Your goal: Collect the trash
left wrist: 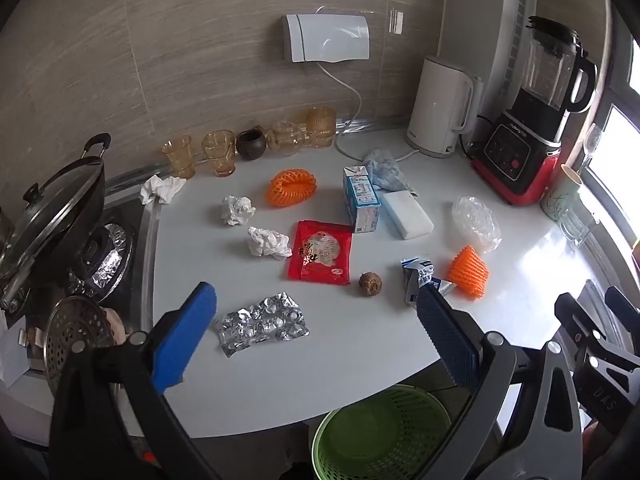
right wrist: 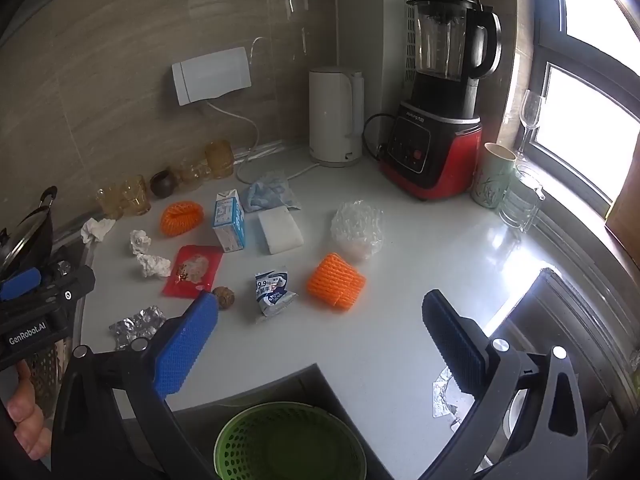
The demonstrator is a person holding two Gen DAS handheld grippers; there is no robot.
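Both tongs (left wrist: 316, 320) (right wrist: 320, 324) agape, empty.

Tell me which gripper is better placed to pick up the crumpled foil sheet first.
Left, probably. The foil sheet lies just ahead of the open left gripper, beside its fingers. The right gripper sits further right.

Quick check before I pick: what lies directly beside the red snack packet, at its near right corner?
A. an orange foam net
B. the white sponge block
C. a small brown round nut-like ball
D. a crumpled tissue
C: the small brown ball sits just off the near right corner of the red packet; the tissues lie to its left, and the nets and sponge lie farther off.
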